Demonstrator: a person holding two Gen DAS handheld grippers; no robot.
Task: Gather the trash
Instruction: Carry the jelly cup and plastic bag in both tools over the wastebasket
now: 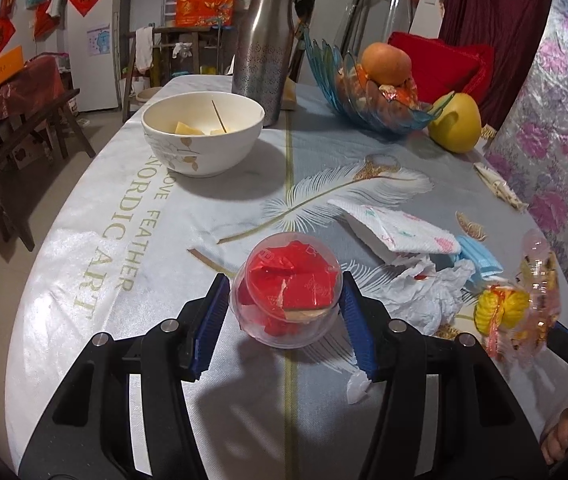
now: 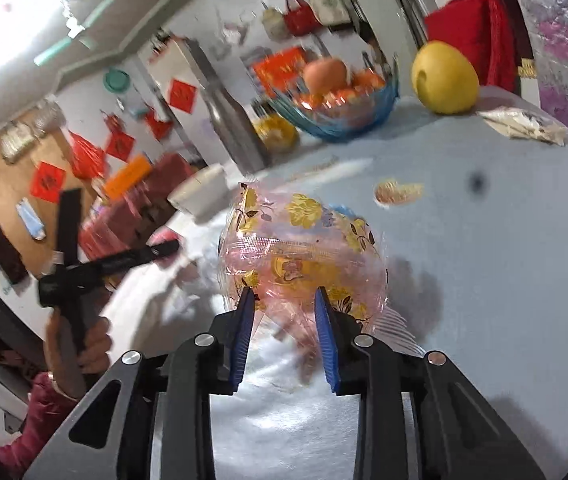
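The table [image 1: 132,264] has a feather cloth. On it sit a bowl [image 1: 202,136], a bottle [image 1: 264,48], a fruit dish [image 1: 367,100] and crumpled tissue [image 1: 423,292]. The left claw [image 1: 285,312] squeezes a clear cup [image 1: 285,300] of red wrappers just above the table. The right claw [image 2: 285,316] pinches a pink flowered bag [image 2: 303,256] above the table.

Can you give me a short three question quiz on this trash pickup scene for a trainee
1. True or false: the left gripper grips a clear cup stuffed with red wrappers.
2. What does the right gripper hold?
A. flowered plastic bag
B. white bowl
C. steel flask
3. Name the loose yellow fruit beside the blue glass dish.

Key: 1 true; 2 A; 3 pomelo.
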